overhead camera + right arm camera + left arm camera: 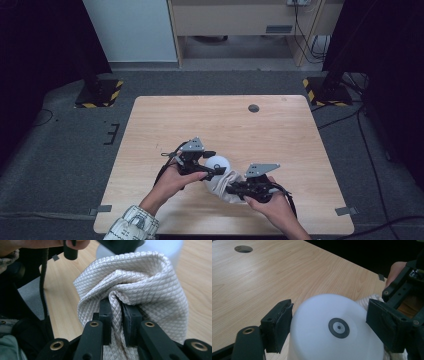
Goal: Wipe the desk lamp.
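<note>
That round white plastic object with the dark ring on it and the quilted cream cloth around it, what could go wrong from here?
1. The left gripper straddles the smooth, rounded white plastic object; its pads may not be pressing yet, so it could slip or squirt out when squeezed.
2. The right gripper pinches just one narrow fold of the quilted cream cloth; a pull might slide that fold free.
3. Both grippers crowd together over the wooden table, so they might bump.
</note>
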`<state>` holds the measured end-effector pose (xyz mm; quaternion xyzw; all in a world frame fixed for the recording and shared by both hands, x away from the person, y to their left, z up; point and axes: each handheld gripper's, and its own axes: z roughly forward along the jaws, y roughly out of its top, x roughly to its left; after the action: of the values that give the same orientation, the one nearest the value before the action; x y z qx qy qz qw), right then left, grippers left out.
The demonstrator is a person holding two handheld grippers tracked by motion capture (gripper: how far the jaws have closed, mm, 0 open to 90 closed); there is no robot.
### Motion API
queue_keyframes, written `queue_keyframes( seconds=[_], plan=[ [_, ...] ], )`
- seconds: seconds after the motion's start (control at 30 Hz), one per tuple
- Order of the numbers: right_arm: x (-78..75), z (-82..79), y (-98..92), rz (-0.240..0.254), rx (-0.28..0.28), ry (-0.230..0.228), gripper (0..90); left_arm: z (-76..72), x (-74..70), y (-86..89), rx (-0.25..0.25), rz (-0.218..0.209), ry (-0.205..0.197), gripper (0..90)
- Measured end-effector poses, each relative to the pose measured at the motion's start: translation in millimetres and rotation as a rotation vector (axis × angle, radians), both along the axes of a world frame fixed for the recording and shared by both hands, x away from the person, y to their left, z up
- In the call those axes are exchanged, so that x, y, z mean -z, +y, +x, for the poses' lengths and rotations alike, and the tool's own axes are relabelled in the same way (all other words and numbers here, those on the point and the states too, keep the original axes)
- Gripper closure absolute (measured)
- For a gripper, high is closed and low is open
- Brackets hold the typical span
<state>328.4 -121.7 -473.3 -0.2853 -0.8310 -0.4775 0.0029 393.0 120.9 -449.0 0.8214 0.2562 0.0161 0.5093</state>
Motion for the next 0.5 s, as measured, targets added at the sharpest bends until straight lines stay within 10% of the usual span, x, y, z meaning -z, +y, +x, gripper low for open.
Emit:
queue_keyframes(
  seconds=[0.5],
  plan=[
    [2.2, -1.7, 34.1, -0.005, -0.085, -0.002, 79.5, -0.9, -0.2, 1.7, -0.003, 0.001, 0.0, 21.1]
  ],
)
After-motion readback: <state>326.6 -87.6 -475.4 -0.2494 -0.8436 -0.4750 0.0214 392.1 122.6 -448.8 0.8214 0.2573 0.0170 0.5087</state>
